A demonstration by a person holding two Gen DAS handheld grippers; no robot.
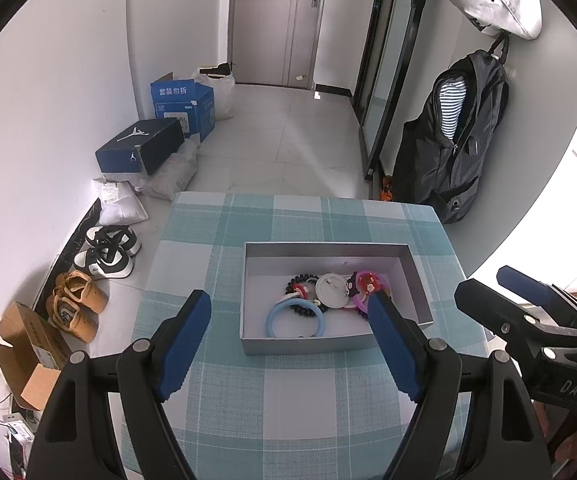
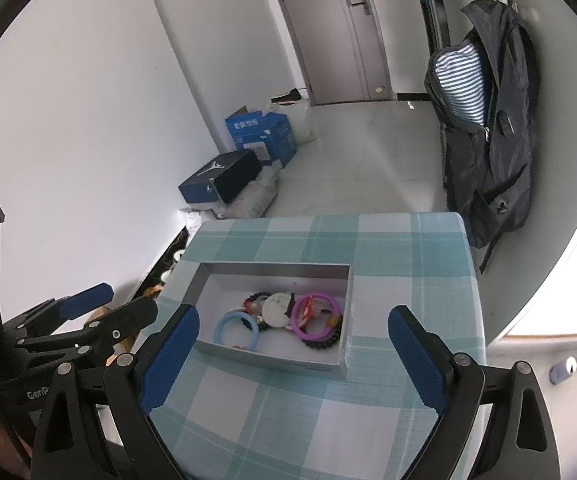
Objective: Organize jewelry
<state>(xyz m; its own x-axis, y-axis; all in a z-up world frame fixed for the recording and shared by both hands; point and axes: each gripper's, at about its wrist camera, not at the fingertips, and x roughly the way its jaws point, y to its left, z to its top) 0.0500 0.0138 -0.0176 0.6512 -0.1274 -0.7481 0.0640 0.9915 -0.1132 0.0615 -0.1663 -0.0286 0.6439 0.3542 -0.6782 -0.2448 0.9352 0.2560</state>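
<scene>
A shallow grey box [image 1: 308, 346] [image 2: 272, 358] sits on the teal checked table. Inside lie a light blue ring [image 1: 274, 322] [image 2: 221, 330], a white round piece [image 1: 330, 290] [image 2: 276, 308], a purple ring [image 2: 338, 312] [image 1: 358, 304], a black beaded bracelet [image 2: 322, 342] and small red pieces. My left gripper [image 1: 288, 312] is open and empty, held above the table just before the box. My right gripper [image 2: 294, 328] is open and empty, also short of the box. Each gripper shows at the edge of the other's view.
The table [image 1: 272, 400] stands in a hallway. Shoes [image 1: 108, 252], cardboard boxes [image 1: 28, 352] and blue boxes [image 1: 180, 104] line the left wall on the floor. A dark backpack [image 1: 460, 136] hangs at the right, a door at the back.
</scene>
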